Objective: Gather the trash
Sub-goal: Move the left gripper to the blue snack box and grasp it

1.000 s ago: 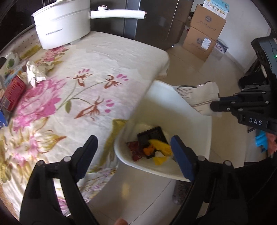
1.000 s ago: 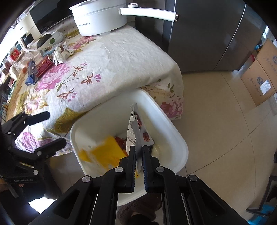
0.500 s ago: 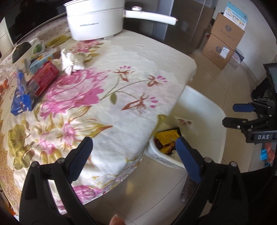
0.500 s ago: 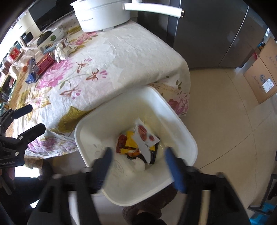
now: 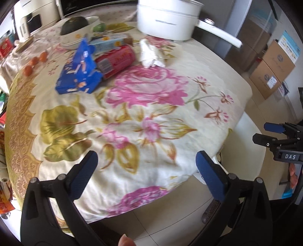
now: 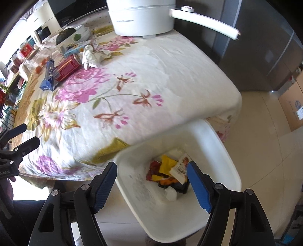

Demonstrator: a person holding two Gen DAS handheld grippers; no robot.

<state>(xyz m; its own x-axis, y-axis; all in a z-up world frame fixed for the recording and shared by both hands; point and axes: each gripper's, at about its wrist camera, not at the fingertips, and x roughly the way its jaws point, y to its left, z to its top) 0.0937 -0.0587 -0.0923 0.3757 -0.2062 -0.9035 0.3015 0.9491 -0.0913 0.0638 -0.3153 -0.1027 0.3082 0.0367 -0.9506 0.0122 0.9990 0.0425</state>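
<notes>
Trash is lying at the table's far side — crumpled white wrapper (image 5: 151,54), red can (image 5: 115,61), blue packet (image 5: 79,73). Both the left gripper (image 5: 145,168) and right gripper (image 6: 151,179) are hanging spread wide, empty; reaching across is risking a nudge that sets the can rolling — away from the white bin (image 6: 223,151).

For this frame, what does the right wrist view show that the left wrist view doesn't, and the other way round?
Only the right wrist view looks into the white plastic bin, showing the red, yellow and white wrappers inside, framed by the open right gripper. Only the left wrist view shows the open left gripper head-on and the stacked cardboard boxes. Both show the floral tablecloth, blue carton, red can, crumpled white tissue and white pot.
</notes>
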